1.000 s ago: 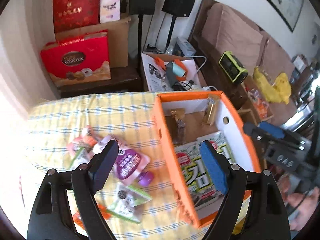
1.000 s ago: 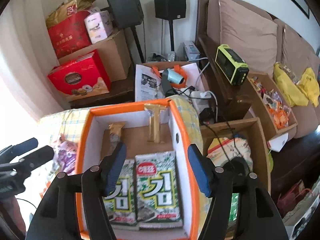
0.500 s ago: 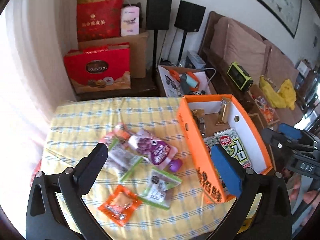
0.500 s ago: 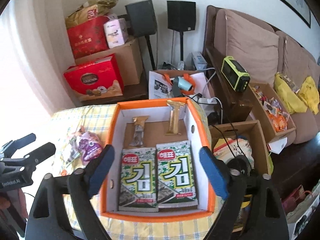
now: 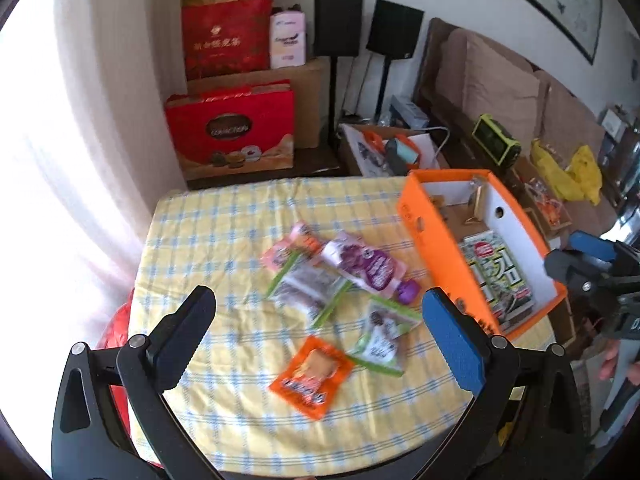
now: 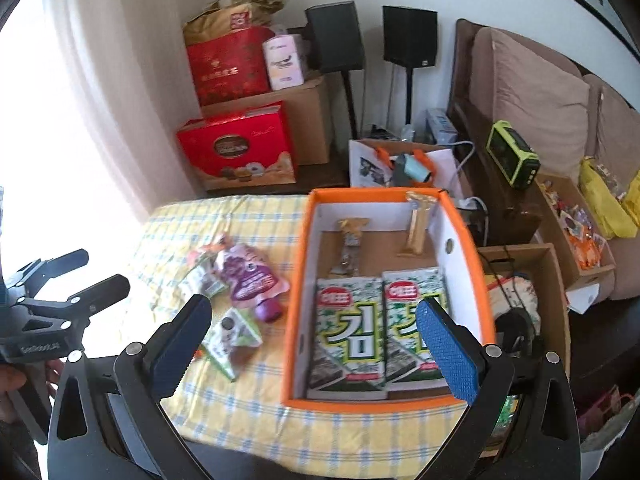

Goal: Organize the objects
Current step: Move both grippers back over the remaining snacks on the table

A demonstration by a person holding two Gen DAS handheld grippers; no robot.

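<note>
- The left gripper (image 5: 318,322) has pulled up and back from the table: a second ago its fingers framed the orange box wall, now they hang over the loose packets at centre frame.
- Its jaws stand wider apart than before.
- More yellow checked tablecloth (image 5: 224,224) shows in the left wrist view, and the orange snack packet (image 5: 312,378) lies fully in sight at lower centre.
- The orange box (image 5: 440,248) has shifted from centre to the right of that frame.
- The right gripper (image 6: 312,344) has also risen and spread wider; the box's near rim (image 6: 380,405) is now visible, and the purple pouch (image 6: 250,274) shows at centre left.
</note>
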